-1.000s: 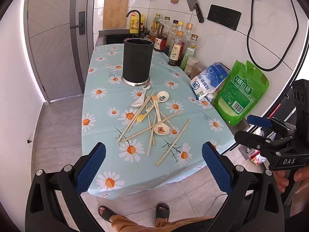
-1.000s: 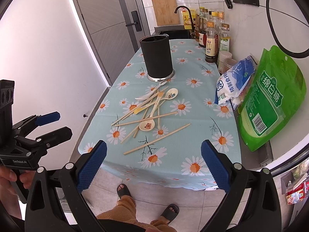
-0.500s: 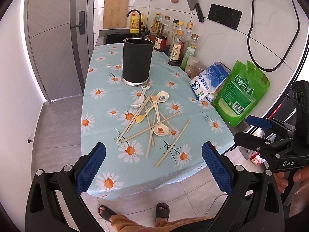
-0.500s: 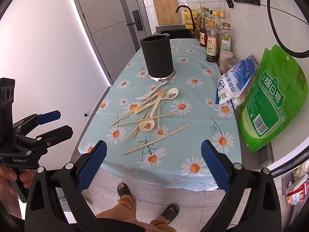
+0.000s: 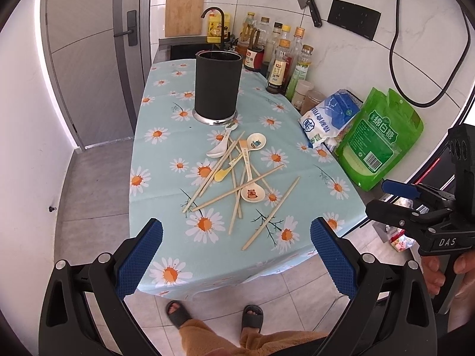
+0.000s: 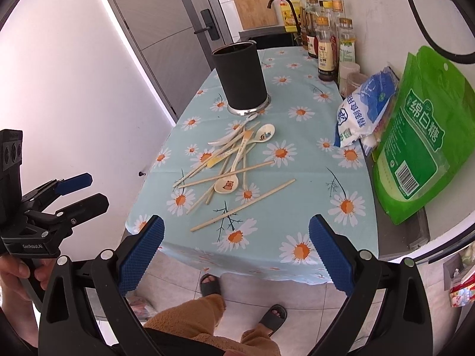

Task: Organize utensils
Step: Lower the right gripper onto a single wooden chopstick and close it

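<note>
A pile of wooden chopsticks and ceramic spoons lies on the daisy tablecloth; the pile also shows in the right wrist view. A black utensil holder stands upright behind the pile, also seen in the right wrist view. My left gripper is open and empty, held off the table's near edge. My right gripper is open and empty, also short of the near edge. Each gripper shows in the other's view, the right one and the left one.
Sauce bottles, two small jars, a blue-white bag and a green bag line the right wall. A sink and tap are at the far end. A door is at left. The person's feet are below.
Both grippers have moved slightly; the table and utensils sit a touch differently in view. Nothing was taken hold of or let go.
</note>
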### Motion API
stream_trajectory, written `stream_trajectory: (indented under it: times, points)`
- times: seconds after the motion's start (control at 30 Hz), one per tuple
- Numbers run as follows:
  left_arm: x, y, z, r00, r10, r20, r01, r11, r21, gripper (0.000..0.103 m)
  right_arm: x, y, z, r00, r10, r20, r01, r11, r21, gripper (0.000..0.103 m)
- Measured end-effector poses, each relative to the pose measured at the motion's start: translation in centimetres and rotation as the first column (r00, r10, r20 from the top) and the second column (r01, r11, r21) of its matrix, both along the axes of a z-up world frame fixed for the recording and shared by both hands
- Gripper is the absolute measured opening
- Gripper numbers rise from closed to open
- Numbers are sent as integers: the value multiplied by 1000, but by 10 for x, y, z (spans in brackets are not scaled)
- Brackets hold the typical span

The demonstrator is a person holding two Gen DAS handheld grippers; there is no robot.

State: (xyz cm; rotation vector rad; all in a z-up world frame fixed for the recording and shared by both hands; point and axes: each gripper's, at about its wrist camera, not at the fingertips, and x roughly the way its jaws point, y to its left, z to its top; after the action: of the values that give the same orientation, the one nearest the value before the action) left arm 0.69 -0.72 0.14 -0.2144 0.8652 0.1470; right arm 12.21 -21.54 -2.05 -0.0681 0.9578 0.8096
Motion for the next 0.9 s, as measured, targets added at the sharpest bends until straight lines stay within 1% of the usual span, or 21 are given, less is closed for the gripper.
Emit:
stream_trajectory:
  times: [0.13, 0.3, 0.4, 0.5, 0.57, 0.6, 0.63, 0.7, 0.73, 0.77, 0.8, 0.83, 0.87, 0.9]
  points:
    - [11, 7, -3, 1000, -17, -18, 16, 1000, -15, 97, 11, 4, -8, 998, -26, -61, 26, 1000, -2, 97]
    - [37, 17, -11, 995, -86, -41, 85, 996, -21, 97, 30, 12, -19, 985, -93, -148, 93, 996, -8, 97]
    - [55, 26, -17, 989, -135, -53, 134, 991, -12, 97, 43, 18, -27, 968, -150, -203, 151, 988, -13, 97]
    - [74, 34, -25, 979, -191, -73, 191, 981, 1, 97, 57, 25, -40, 936, -209, -285, 213, 977, -19, 97]
    - [85, 39, -31, 969, -233, -87, 235, 972, 7, 97, 66, 32, -53, 905, -250, -345, 254, 967, -34, 96]
    - [91, 42, -35, 962, -254, -101, 256, 967, 12, 96, 69, 34, -58, 890, -267, -369, 271, 962, -42, 91]
    - [95, 44, -38, 957, -269, -108, 272, 962, 14, 96, 73, 37, -65, 869, -290, -402, 293, 954, -56, 89]
    - [104, 49, -46, 944, -306, -126, 310, 951, 13, 96, 80, 42, -79, 818, -341, -463, 341, 936, -86, 81]
    - [108, 52, -50, 935, -326, -137, 330, 944, 11, 96, 82, 43, -84, 799, -355, -485, 356, 930, -94, 79]
    - [112, 54, -55, 927, -346, -144, 350, 937, 9, 96, 86, 46, -92, 767, -385, -514, 381, 917, -118, 73]
    - [115, 57, -59, 919, -362, -154, 368, 930, 6, 96, 88, 48, -97, 746, -406, -529, 397, 908, -136, 68]
    - [117, 59, -62, 913, -374, -161, 380, 925, 4, 96, 91, 50, -103, 716, -433, -547, 419, 894, -158, 66]
    - [118, 61, -65, 906, -388, -166, 394, 919, 2, 96, 93, 52, -107, 700, -448, -556, 429, 886, -174, 62]
    - [120, 63, -69, 897, -406, -173, 413, 911, 0, 96, 95, 55, -113, 676, -474, -564, 444, 873, -202, 59]
